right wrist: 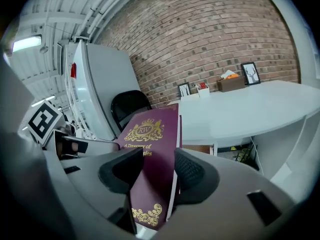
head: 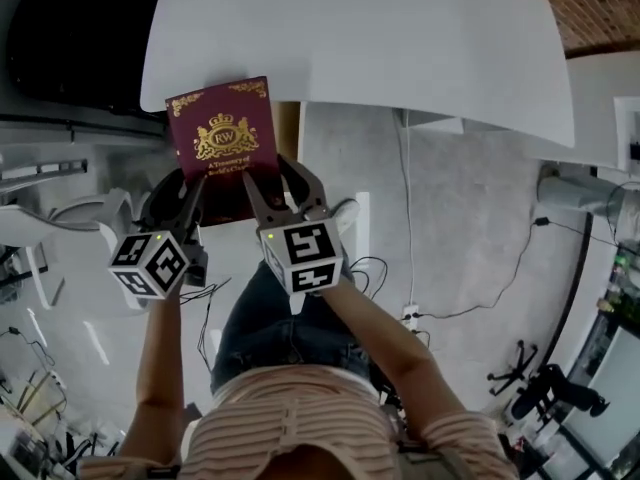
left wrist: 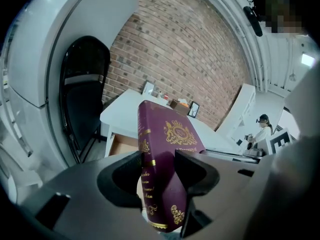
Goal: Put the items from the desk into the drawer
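- Black chair (left wrist: 82,99) stands at the far left, beside the desk's end.
- Left gripper (head: 192,208): jaws closed to the thickness of the book, pinching it at its spine side. The gold-lettered spine sits between the two pads in the left gripper view.
- Book (head: 222,133): maroon cover with gold crest and corner ornaments. It is held in the air by both grippers, cover facing up to the head camera. Its far edge overlaps the desk's near edge in the head view.
- Right gripper (head: 280,193): jaws narrowed onto the same book at the page-edge side. The white page edge shows against the right pad.
- Drawer (head: 288,128): a wood-coloured strip under the desk edge, just right of the book.
- Desk (head: 400,38): white top. Small frames and a brown box stand at its far side against the brick wall.
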Demonstrator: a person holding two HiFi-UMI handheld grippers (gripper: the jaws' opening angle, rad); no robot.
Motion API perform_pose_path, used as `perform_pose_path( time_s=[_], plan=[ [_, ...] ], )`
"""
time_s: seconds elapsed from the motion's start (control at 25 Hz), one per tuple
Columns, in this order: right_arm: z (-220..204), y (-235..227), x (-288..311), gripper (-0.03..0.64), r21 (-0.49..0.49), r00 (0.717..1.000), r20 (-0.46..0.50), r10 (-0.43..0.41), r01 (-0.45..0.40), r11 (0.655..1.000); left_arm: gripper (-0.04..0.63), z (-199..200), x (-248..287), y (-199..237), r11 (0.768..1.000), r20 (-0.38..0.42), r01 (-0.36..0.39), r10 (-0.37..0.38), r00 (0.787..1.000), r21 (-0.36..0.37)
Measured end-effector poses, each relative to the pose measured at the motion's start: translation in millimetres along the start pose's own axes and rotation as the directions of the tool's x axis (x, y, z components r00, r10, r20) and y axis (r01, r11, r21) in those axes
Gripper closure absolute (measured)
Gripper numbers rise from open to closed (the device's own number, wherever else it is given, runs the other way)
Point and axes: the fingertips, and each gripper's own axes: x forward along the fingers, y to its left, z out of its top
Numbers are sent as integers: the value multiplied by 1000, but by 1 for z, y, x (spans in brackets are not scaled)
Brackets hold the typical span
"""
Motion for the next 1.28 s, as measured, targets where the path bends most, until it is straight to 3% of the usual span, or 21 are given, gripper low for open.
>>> perform_pose_path(
  time_s=[0.48,0.76,0.92,1.28],
  plan=[
    [-40,-1,14,426,100,995,-83,-62,70,993,394,-35,13,26,999,-136,10,-17,991,-52],
    [-81,-8,26,428,134,982,-173,-80,104,985,394,-64,23,45,998,-248,9,-26,968,-70],
    [-99,-14,35,430,134,976,-202,-78,106,985,394,-84,35,55,996,-276,16,-41,960,-90],
    [-108,-14,50,431,138,964,-240,-116,152,979,394,-86,49,70,998,-330,18,-39,943,-67]
  ],
)
